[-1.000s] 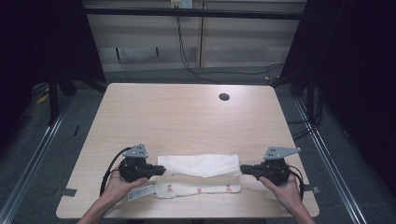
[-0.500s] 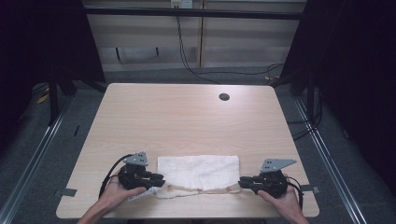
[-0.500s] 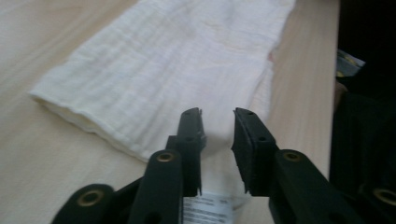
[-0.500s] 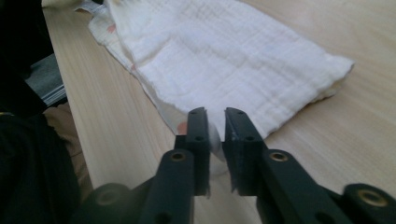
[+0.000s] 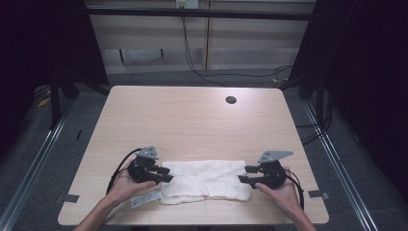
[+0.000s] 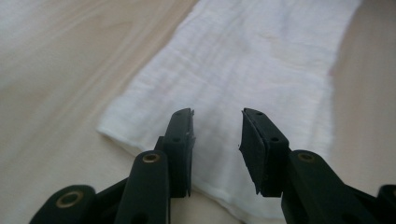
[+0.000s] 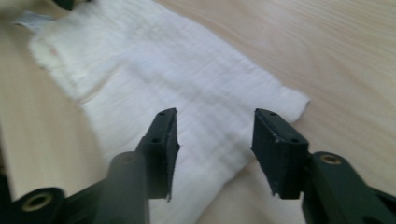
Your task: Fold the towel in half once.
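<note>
The folded white towel (image 5: 206, 179) lies flat on the tabletop (image 5: 192, 120); the left tool (image 5: 165, 174) and the right tool (image 5: 244, 174) have just been opening, both jaws apart, holding nothing.

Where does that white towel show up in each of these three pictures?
High view: the white towel lies folded near the table's front edge, between both grippers.
Left gripper view: it runs from the jaws to the top right.
Right gripper view: from the jaws to the top left.
Shared landmark: the light wooden table.
</note>
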Tool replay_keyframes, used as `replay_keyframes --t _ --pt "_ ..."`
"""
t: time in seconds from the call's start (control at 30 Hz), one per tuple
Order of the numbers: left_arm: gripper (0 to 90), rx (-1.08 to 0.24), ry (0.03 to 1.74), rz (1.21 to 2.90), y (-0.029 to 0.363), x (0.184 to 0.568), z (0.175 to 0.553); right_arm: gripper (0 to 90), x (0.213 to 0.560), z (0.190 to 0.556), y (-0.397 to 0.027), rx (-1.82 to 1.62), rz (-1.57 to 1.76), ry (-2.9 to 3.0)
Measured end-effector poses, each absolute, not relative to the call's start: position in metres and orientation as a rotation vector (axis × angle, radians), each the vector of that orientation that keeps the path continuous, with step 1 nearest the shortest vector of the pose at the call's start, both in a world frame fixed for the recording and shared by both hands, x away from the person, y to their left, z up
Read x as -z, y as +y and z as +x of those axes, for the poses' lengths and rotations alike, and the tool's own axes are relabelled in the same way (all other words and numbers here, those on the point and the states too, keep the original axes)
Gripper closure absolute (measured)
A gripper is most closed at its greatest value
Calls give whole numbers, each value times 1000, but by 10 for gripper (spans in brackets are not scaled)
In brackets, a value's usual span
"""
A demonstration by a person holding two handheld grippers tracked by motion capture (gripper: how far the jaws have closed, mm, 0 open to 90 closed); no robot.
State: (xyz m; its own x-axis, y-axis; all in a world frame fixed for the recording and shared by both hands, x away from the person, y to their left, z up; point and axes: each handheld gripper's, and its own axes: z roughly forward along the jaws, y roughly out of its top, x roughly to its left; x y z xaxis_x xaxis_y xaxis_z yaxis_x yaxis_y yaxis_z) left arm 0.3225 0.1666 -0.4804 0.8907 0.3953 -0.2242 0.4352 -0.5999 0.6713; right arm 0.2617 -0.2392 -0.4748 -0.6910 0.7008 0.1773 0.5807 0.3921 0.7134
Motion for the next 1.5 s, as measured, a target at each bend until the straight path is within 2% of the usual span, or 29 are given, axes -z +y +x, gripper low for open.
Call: replay_keyframes --t 0.03,0.2,0.43,0.53,0.57,0.63,0.83,1.0,1.07,1.13,1.23,1.33,1.5 --pt "644 76 592 2252 165 479 329 498 473 277 -240 -1183 1178 2450" --pt "642 74 628 2284 170 493 333 548 482 309 -240 -1116 1237 2437" --pt "631 72 603 2283 173 495 329 555 497 314 -233 -1072 1229 2475" --pt "621 80 609 2272 171 496 328 683 499 316 -231 -1068 1189 2489" --pt "618 80 609 2272 171 496 328 683 499 316 -231 -1068 1189 2489" --pt "602 84 610 2259 166 497 328 828 499 317 -235 -1071 1198 2474" --pt "571 88 590 2242 155 499 327 878 497 319 -255 -1092 1278 2420" --pt "556 94 592 2234 146 499 330 877 496 318 -263 -1077 1295 2396" --pt "544 106 593 2215 145 494 331 708 491 316 -264 -1073 1302 2361" --pt "533 97 612 2184 149 490 332 640 485 313 -265 -1103 1319 2330" --pt "532 84 660 2163 158 486 336 591 479 308 -260 -1158 1280 2328" --pt "526 71 671 2165 162 485 338 598 476 304 -253 -1189 1239 2370" --pt "483 36 689 2159 164 481 339 549 468 290 -226 -1246 1148 2422"
